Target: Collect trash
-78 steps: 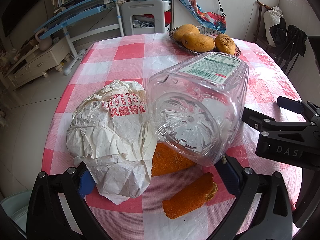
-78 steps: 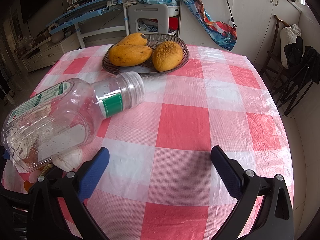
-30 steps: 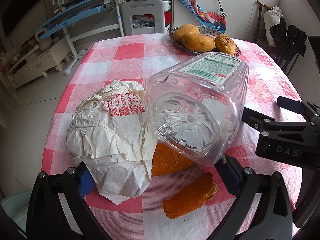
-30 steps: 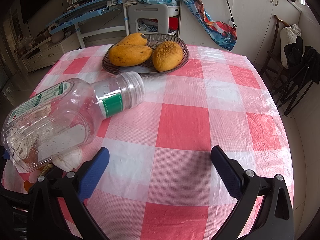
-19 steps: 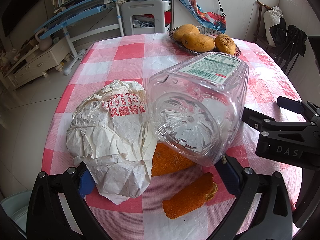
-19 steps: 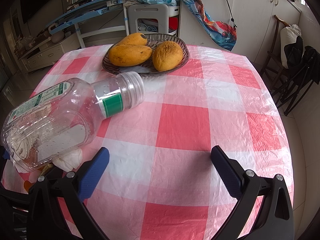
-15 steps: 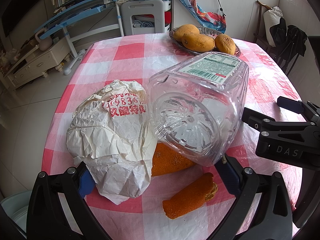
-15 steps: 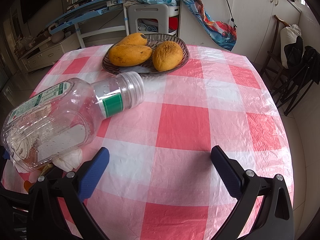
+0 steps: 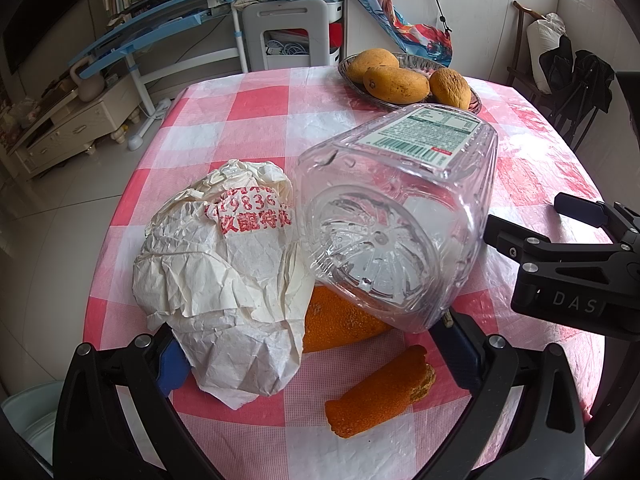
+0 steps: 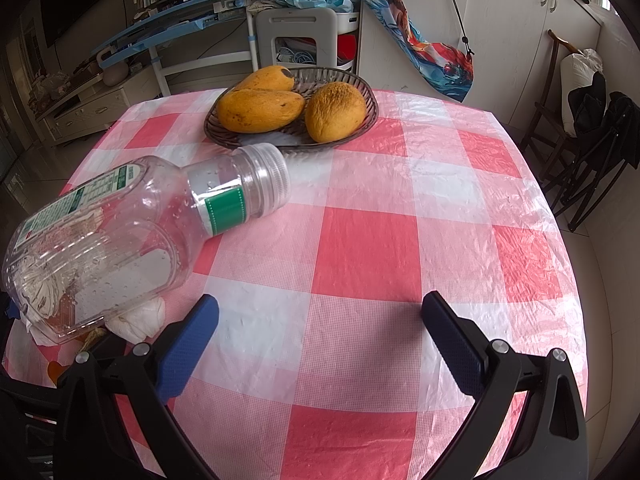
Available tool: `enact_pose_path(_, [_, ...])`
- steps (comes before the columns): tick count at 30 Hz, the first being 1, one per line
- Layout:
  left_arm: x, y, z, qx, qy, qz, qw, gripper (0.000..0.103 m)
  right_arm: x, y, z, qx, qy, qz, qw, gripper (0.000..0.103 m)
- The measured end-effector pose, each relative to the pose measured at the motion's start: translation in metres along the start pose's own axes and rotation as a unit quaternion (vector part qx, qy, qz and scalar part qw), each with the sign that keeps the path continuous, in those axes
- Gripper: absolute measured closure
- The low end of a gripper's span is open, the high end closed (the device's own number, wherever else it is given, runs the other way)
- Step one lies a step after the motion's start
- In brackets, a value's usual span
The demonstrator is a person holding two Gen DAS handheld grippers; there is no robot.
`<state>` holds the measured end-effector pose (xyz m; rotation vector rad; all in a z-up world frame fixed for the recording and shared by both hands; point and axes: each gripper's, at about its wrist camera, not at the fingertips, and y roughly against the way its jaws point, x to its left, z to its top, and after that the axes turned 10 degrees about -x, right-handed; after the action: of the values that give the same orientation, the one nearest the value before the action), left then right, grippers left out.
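Plastic bottle (capped) on checked tablecloth

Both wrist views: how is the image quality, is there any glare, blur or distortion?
Left wrist view: sharp, soft daylight, strong fisheye bending with dark corners; the clear bottle shows small highlights. Right wrist view: also sharp, the plastic tablecloth has a mild sheen and the room edges curve; no motion blur in either.

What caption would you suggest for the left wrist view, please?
Open left gripper facing crumpled paper wrapper, empty plastic bottle and orange peel on a checked tablecloth.
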<state>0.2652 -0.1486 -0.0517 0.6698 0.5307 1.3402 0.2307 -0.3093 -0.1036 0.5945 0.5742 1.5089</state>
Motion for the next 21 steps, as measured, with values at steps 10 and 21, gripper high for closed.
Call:
enact_pose_path(10, [0.0003,0.0002,-0.0002,0.000,0.000,0.000,1.0000,0.007,0.0003,-0.0013,0.0015,0.000,0.000,0.000,1.000,0.006])
enact_pose_path(21, [0.0002,0.0001,0.0000,0.000,0.000,0.000,1.0000,0.007,0.0001,-0.0001,0.0001,0.000,0.000,0.000,1.000,0.006])
